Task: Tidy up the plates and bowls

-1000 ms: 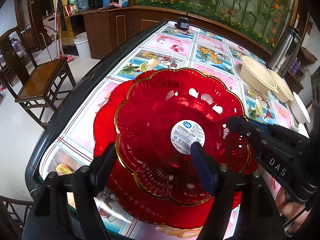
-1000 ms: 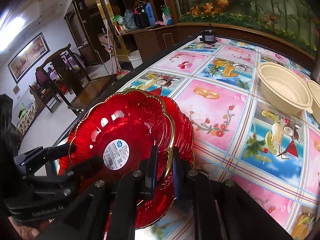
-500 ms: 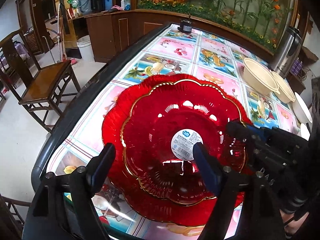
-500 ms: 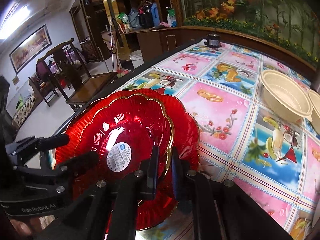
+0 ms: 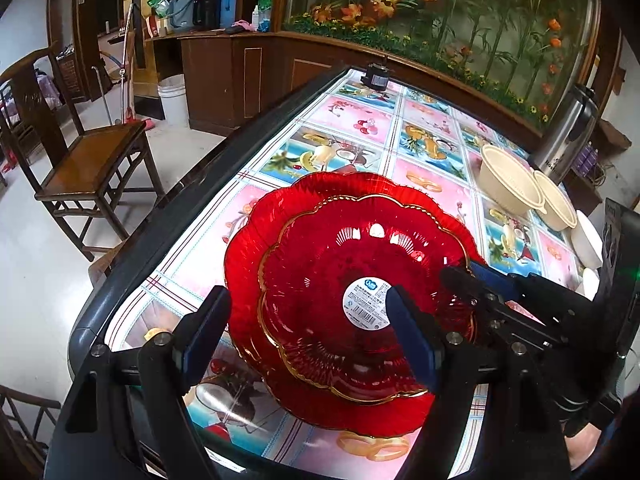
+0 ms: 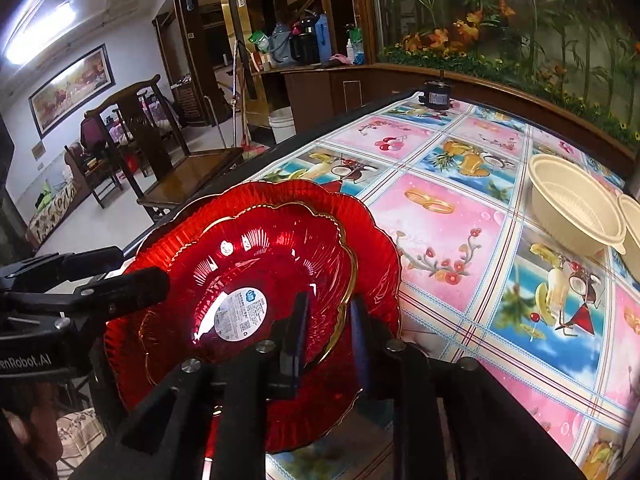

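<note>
Two red glass plates with scalloped, gold-trimmed rims are stacked near the corner of the table [image 5: 280, 148], which is covered with a fruit-patterned cloth. The smaller plate [image 5: 352, 272] is nested inside the larger plate [image 5: 248, 224], and a round white label [image 5: 366, 306] is seen at its centre. In the right wrist view the same pair is shown, the smaller plate [image 6: 260, 264] resting in the larger one [image 6: 380, 240].

The left gripper [image 5: 306, 320] is held above the stack with its jaws spread wide; nothing is pressed between the blue pads, and the near edge of the plates is seen through the gap. The right gripper [image 6: 326, 328] is placed at the right rim of the stack. Its jaws are opening, and the gold edge of the smaller plate is seen between them, with a gap visible on both sides of it, so no grip is made.

Two cream bowls [image 5: 508, 184] are set side by side further along the table, well apart from the plates, and the nearer bowl [image 6: 572, 204] is also seen from the right wrist. A wooden chair [image 5: 92, 160] is placed on the floor beside the table.
</note>
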